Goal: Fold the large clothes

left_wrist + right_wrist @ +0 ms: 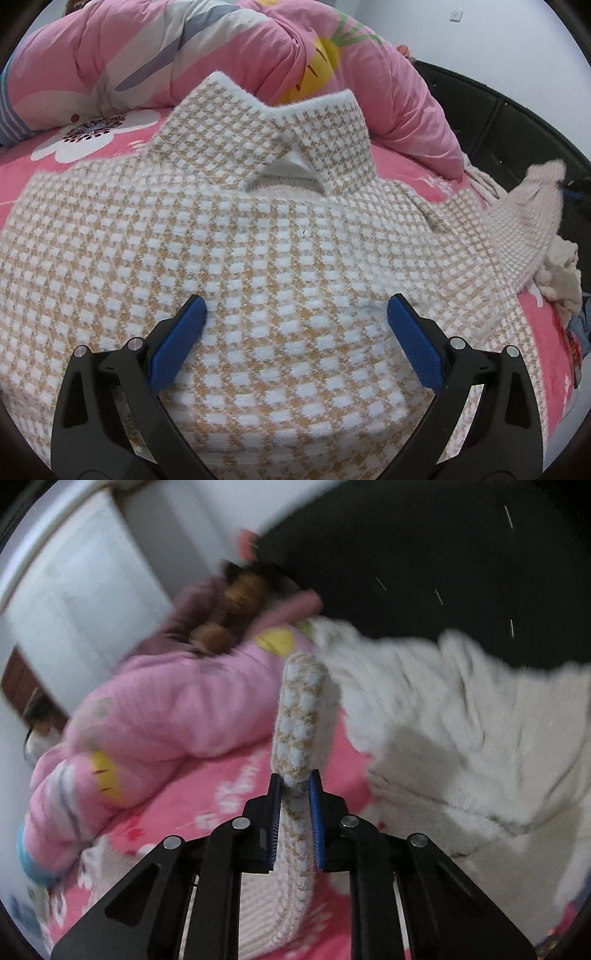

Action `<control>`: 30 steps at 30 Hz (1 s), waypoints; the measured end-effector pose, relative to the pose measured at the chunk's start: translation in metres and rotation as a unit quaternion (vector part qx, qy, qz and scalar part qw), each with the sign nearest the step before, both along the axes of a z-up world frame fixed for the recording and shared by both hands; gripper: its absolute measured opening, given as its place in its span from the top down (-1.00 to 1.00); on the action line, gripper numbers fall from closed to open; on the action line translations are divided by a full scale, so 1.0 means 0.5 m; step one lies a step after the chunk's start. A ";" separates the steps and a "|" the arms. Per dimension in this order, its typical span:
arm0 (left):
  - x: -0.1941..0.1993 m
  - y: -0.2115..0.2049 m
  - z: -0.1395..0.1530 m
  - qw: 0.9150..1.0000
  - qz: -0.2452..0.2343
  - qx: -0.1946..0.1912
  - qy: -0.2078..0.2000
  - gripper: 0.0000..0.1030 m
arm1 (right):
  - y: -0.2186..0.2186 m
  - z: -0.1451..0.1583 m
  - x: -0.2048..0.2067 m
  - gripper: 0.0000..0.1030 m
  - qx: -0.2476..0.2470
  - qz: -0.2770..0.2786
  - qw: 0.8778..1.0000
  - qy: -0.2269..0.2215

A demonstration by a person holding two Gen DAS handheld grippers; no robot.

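Across the pink bed sheet [436,181] the checked sweater [258,258] lies flat, collar toward twelve o'clock, likely spread so its sides can be folded inward. Low in the left wrist view, the left tool [295,314] hovers spread wide over the chest, gripping nothing. At three o'clock one sleeve [532,199] is lifted; only the right wrist view explains it: the right tool [295,779] pinches the sleeve's edge. That view also shows a white fluffy garment [461,716] at two o'clock.
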State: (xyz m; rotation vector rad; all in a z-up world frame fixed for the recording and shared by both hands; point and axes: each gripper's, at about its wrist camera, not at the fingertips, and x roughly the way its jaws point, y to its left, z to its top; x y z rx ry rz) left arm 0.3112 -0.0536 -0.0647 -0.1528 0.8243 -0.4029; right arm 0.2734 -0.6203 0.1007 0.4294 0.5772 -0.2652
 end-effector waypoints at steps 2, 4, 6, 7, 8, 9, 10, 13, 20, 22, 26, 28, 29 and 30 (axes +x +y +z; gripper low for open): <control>0.004 0.001 -0.002 1.000 -0.001 -0.011 -0.001 -0.85 | 0.054 0.056 -0.026 0.75 -0.025 0.020 0.999 -0.020; 0.009 0.002 -0.001 1.000 -0.001 -0.022 -0.001 -0.85 | 0.108 0.097 -0.045 0.75 -0.047 0.037 0.998 -0.034; 0.012 0.001 0.005 0.999 0.002 -0.034 -0.003 -0.84 | 0.164 0.133 -0.066 0.76 -0.057 0.057 0.995 -0.052; 0.014 0.000 0.012 0.999 0.008 -0.038 -0.005 -0.84 | 0.189 0.147 -0.073 0.76 -0.059 0.066 0.994 -0.060; 0.015 0.001 0.019 0.999 0.015 -0.041 -0.005 -0.82 | 0.227 0.165 -0.084 0.76 -0.060 0.081 0.992 -0.073; 0.016 0.003 0.026 0.999 0.020 -0.046 -0.003 -0.79 | 0.259 0.176 -0.094 0.76 -0.059 0.095 0.990 -0.082; 0.016 0.009 0.039 0.998 0.025 -0.058 0.000 -0.74 | 0.286 0.184 -0.102 0.76 -0.058 0.106 0.989 -0.088; 0.010 0.035 0.080 0.997 0.037 -0.066 0.005 -0.47 | 0.404 0.204 -0.117 0.76 -0.066 0.160 0.979 -0.109; -0.018 0.164 0.139 0.994 0.075 -0.079 0.022 -0.03 | 0.747 0.066 -0.109 0.76 -0.060 0.325 0.940 -0.088; -0.024 0.196 0.135 0.993 0.084 -0.083 0.028 -0.03 | 0.836 -0.036 -0.089 0.73 -0.055 0.374 0.925 -0.037; -0.018 0.256 0.095 0.988 0.100 -0.095 0.065 -0.03 | 0.968 -0.288 -0.036 0.48 -0.065 0.448 0.883 0.129; -0.016 0.279 0.077 0.984 0.102 -0.118 0.082 -0.03 | 0.986 -0.378 -0.036 0.48 -0.072 0.467 0.859 0.198; -0.013 0.284 0.073 0.983 0.101 -0.131 0.085 -0.03 | 0.980 -0.385 -0.049 0.48 -0.072 0.479 0.851 0.201; -0.009 0.291 0.074 0.982 0.101 -0.138 0.086 -0.03 | 0.973 -0.378 -0.060 0.47 -0.073 0.487 0.848 0.197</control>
